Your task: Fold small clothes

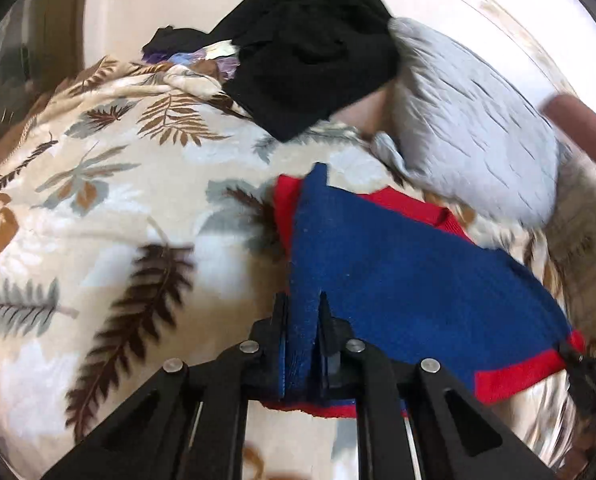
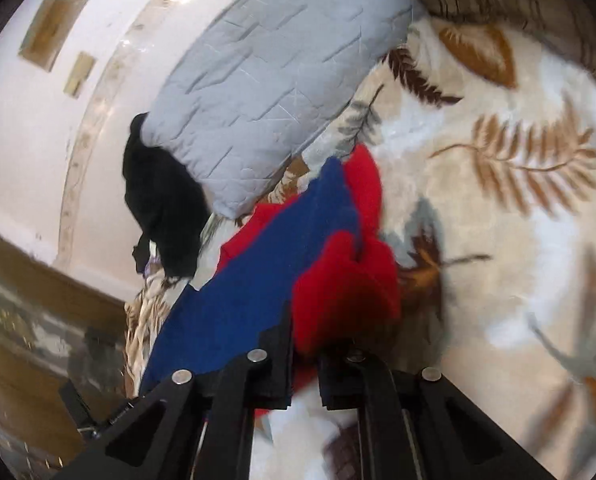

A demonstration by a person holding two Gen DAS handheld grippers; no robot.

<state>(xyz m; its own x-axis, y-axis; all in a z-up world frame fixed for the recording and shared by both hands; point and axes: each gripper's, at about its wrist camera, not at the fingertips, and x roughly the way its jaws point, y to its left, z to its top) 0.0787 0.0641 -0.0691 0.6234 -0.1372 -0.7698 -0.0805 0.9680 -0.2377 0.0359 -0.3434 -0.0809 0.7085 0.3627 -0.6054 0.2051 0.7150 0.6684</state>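
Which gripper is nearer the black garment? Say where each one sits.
Left, though not by much. The left gripper, clamped on the blue and red garment, points toward the black garment beyond it. The right gripper, holding the same garment, has it off to its left, partly behind the grey pillow.

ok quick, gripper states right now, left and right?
Left gripper: closed on a blue fold of the blue-and-red garment.
Right gripper: closed on the same garment's red part.
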